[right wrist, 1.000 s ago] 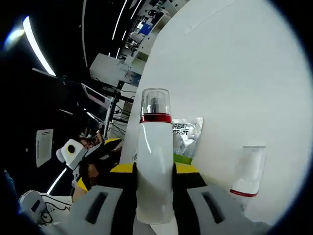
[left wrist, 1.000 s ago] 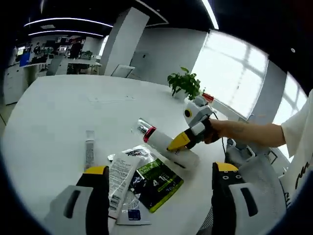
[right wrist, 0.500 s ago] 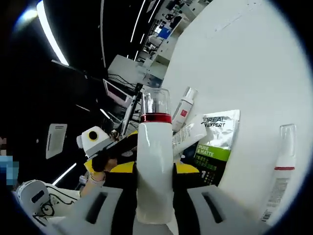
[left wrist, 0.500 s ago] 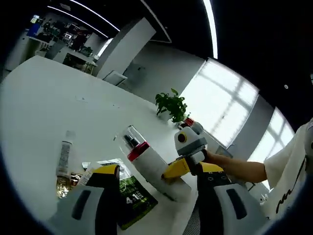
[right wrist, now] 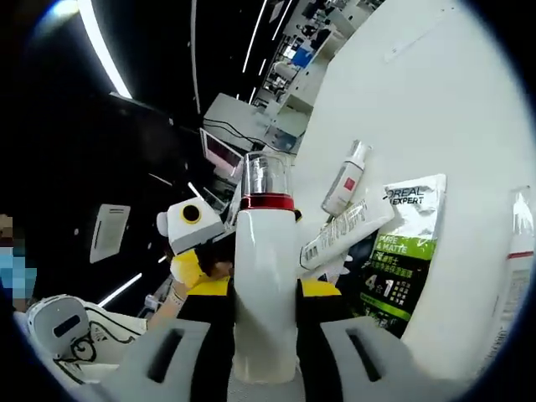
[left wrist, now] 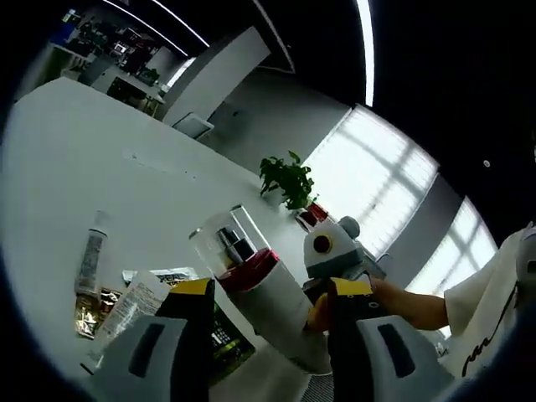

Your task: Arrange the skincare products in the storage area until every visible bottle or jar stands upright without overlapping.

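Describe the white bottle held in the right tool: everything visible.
The bottle is a tall white cylinder, glossy like plastic, with a red collar and a clear domed cap over a dark pump head. The right tool clamps its lower body between its yellow-tipped jaws. It is lifted off the table, above the sachets.

The bottle was white with a red collar and a clear cap, and the right tool gripping it was grey with yellow tips. On the white counter lay a sachet printed in silver, green and black, a white tube with dark print, and a small white bottle with a red label. The left tool showed the same grey body and yellow tips, with a green plant beyond it.
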Demonstrator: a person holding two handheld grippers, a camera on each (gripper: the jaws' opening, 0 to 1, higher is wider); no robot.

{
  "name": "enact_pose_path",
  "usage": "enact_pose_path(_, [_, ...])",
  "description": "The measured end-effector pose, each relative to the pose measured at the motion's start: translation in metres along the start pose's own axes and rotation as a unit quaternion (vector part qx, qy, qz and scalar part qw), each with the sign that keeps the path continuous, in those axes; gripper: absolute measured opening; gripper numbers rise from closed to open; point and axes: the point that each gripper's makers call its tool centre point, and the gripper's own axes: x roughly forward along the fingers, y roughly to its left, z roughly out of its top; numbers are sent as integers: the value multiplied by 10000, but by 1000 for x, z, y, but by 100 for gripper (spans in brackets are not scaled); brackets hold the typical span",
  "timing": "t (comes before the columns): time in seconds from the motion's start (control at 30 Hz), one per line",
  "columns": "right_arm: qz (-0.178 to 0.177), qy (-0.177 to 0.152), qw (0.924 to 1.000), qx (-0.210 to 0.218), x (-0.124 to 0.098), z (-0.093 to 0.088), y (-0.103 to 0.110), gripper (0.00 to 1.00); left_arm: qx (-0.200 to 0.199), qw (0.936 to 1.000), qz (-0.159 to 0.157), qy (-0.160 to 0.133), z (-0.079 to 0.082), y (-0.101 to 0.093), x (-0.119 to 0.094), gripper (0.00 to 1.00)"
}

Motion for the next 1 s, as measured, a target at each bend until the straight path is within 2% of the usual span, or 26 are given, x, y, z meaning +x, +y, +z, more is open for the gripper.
enact_pose_path(0.17, [107,-18,9999,-77,-1,-3,10,26,-111,9998,-179,-11,-1,-9,0,43])
enact_pose_path(0.27, [147,-41,9998,-143,-1,-3,14,26,-187,9995,-247,-25,-2,-12,0,38])
enact_pose_path(0.3, [163,-56,9997,-146,-2,-3,15,26,-253,9990,-359,-29,-2,-16,0,36])
enact_pose_path(0.43, [189,-108,9997,-141,-3,-3,17,26,-309,9988,-381,-60,-2,-17,0,32])
enact_pose_path(0.63, [190,-93,9997,-158,-4,-6,18,26,-332,9983,-479,-30,-5,-22,0,31])
enact_pose_path(0.67, [186,-88,9996,-171,-4,-7,18,26,-352,9981,-500,-7,-5,-22,0,31])
enact_pose_path(0.73, [145,-69,9996,-220,-5,-7,17,26,-642,9967,-482,69,-8,-22,0,30])
enact_pose_path(1.0, [-58,201,9985,-500,-4,-19,10,27,-667,9960,-421,417,-22,-22,-1,29])
